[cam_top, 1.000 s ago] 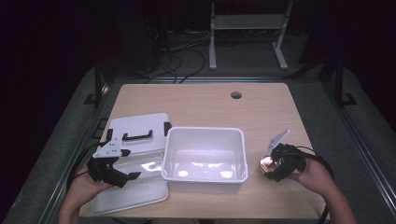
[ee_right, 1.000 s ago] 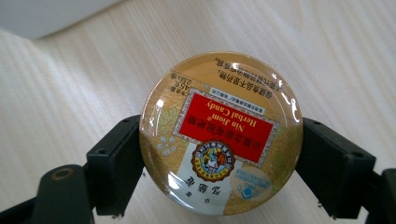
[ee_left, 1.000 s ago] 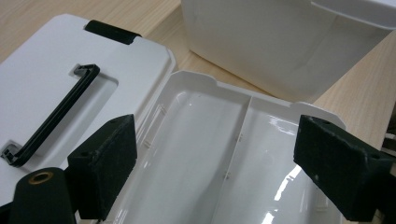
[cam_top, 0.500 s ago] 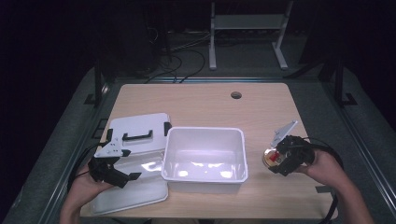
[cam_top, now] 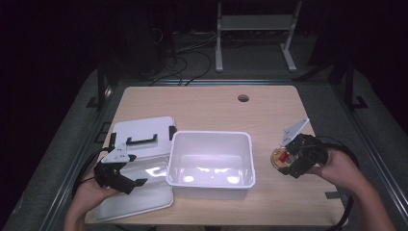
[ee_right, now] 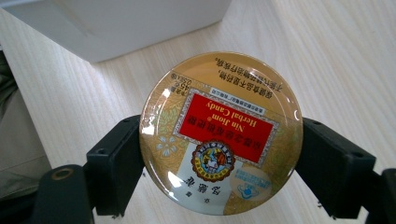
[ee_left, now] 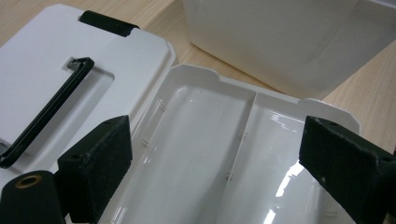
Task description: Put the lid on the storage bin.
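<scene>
The round tin [ee_right: 221, 133] is gold with a floral pattern, a red label lettered in white and a white patch below, the tub [cam_top: 211, 158] and tray [ee_left: 224, 154] are glossy white, the lid [cam_top: 140, 134] is white with black handle and clips, and the table [cam_top: 211, 108] is pale wood-grain.

A light wooden table [cam_top: 202, 108] with a round cable hole [cam_top: 243, 98] stands on grey carpet floor [cam_top: 332, 98]. Beyond it, a white metal stand [cam_top: 252, 29] and loose black cables [cam_top: 187, 53] occupy the floor. The surrounding room is dark.
</scene>
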The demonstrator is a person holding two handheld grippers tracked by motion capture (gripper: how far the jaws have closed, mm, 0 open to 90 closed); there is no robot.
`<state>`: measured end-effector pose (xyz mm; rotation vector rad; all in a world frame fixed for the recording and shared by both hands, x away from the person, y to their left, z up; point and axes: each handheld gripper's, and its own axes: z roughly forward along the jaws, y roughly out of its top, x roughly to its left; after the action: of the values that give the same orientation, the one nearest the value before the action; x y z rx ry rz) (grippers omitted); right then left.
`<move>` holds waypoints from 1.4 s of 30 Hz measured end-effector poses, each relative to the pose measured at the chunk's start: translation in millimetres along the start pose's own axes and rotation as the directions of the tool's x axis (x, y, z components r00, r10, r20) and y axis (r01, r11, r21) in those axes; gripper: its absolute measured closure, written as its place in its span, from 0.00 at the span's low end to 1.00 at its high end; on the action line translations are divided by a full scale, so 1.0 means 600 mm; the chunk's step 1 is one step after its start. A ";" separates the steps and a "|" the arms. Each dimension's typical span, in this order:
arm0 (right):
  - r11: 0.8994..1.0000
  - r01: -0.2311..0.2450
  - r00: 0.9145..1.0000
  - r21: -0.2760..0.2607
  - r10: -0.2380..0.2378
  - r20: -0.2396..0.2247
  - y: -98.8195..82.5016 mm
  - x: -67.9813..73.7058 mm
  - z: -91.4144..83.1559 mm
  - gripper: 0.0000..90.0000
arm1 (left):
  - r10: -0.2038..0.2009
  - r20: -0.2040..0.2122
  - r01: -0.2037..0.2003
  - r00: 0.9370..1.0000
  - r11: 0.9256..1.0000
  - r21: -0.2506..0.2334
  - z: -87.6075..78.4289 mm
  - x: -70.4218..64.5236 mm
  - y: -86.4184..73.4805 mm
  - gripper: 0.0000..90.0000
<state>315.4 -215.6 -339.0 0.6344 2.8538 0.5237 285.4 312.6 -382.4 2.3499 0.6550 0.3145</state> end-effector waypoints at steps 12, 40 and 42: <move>0.999 0.037 0.999 -0.008 -0.037 0.007 0.024 0.004 -0.026 0.22 | -0.019 -0.011 0.019 1.000 1.000 -0.009 -0.006 0.004 -0.007 0.10; 0.989 0.147 0.988 -0.028 -0.148 -0.032 0.103 0.024 -0.047 0.22 | -0.023 -0.009 0.023 1.000 1.000 -0.004 -0.004 0.005 -0.010 0.10; 0.988 0.153 0.987 -0.027 -0.154 -0.037 0.110 0.026 -0.046 0.22 | -0.023 -0.009 0.023 1.000 1.000 -0.003 -0.005 0.005 -0.011 0.10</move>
<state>319.8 -161.1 -290.4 0.3993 2.8973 0.5505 284.7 320.0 -384.4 2.3373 0.6851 0.3164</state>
